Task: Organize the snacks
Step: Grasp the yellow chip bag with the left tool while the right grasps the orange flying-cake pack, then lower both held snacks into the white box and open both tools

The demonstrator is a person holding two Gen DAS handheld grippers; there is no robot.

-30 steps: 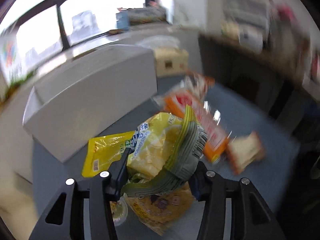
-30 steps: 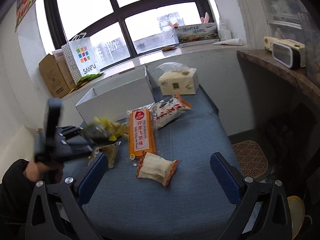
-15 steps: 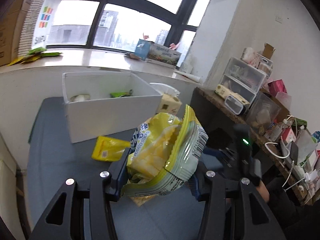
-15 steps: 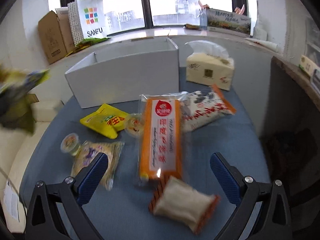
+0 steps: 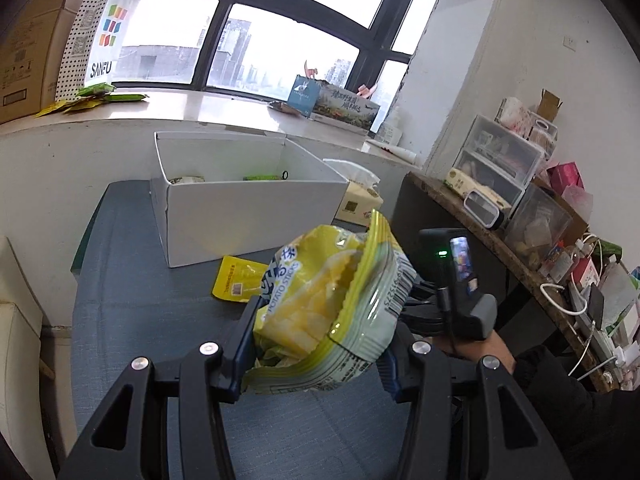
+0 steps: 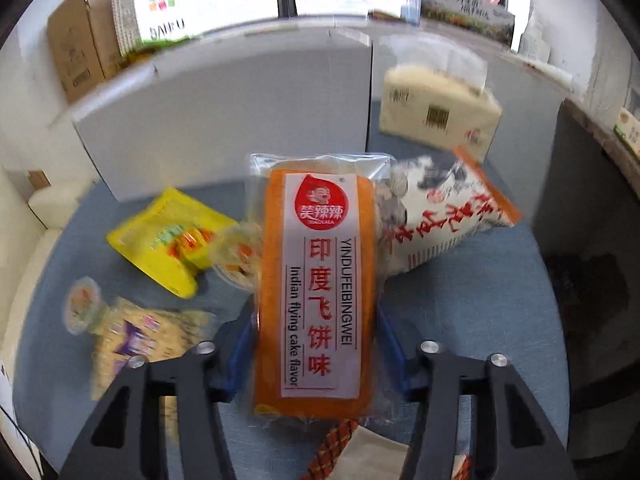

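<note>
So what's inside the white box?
Peeking over the white box's front wall, you can see a green packet and a pale packet near the back. The wall hides the rest of the bottom.

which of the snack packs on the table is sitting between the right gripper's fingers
The long orange flying-cake pack. It lies between the closing jaws of the right gripper; the yellow pouch lies off to its side.

Both wrist views near, sharing white box (image 5: pixel 248 216)
</note>
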